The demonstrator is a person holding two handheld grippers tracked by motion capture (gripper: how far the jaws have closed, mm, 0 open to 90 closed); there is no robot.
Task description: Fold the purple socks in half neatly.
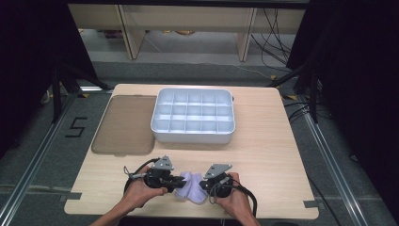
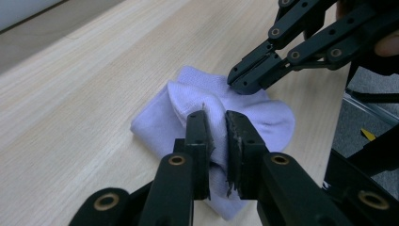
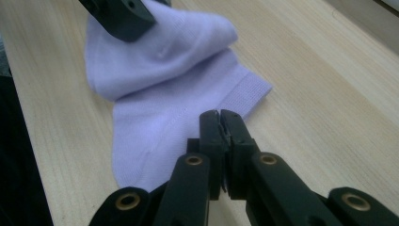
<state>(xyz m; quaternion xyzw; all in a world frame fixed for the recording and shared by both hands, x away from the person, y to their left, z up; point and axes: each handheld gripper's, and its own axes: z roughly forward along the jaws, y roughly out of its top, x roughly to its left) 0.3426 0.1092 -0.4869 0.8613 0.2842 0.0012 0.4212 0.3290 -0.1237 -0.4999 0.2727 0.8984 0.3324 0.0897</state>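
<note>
Folding lilac sock (image 2: 263, 117): left hand-held gripper (image 2: 217, 136) pinches a fold; right hand-held gripper (image 3: 220, 123), jaws closed empty, should pin the cuff against the surface (image 1: 263, 155).

The high view looks forward and down from above the person's side, taking in the whole counter (image 1: 263, 141) from afar. Each gripper view rides low and close, looking along its own jaws just over the counter top. All three share the sock (image 1: 190, 186) (image 2: 263, 117) (image 3: 160, 70) at the near edge; the two gripper views face each other across it.
</note>
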